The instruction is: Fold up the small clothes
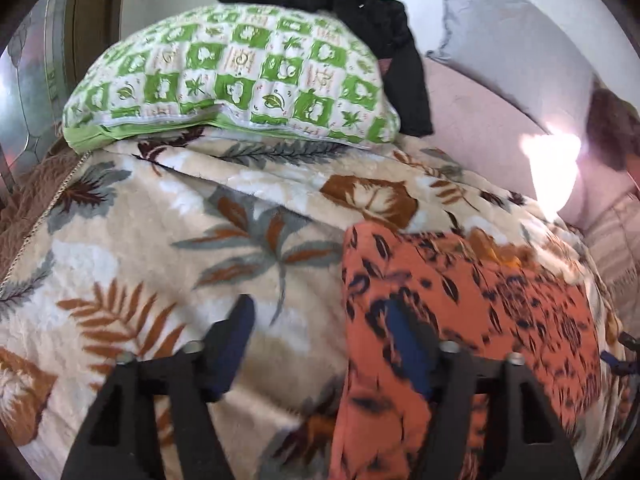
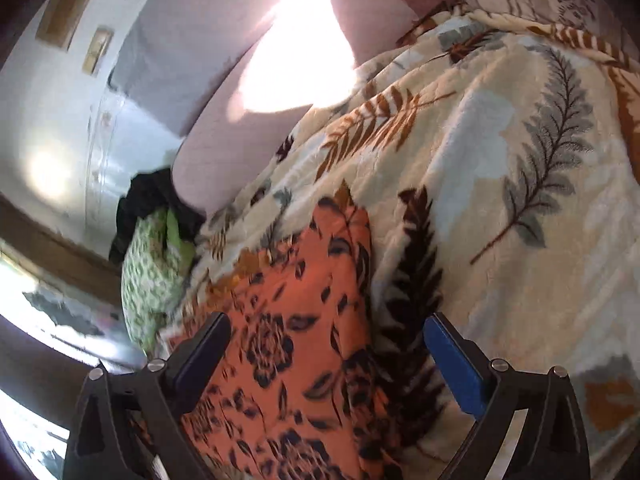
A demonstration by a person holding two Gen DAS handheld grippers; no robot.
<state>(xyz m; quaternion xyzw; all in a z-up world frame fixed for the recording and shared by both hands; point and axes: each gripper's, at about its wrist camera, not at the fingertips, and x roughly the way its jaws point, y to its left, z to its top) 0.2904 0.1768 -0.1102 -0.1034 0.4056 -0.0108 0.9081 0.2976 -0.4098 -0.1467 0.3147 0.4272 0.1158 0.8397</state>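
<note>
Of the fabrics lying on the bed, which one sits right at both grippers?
The orange cloth with black floral print, flat on the leaf-print blanket. The black garment lies far back, behind the green checked pillow.

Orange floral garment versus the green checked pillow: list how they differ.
The orange floral garment is rust-orange with dark flowers; the green checked pillow is green and white squares. The garment lies flat and thin on the leaf-print blanket; the pillow is plump. The garment is near the grippers, the pillow farther back. Both rest on that blanket.
</note>
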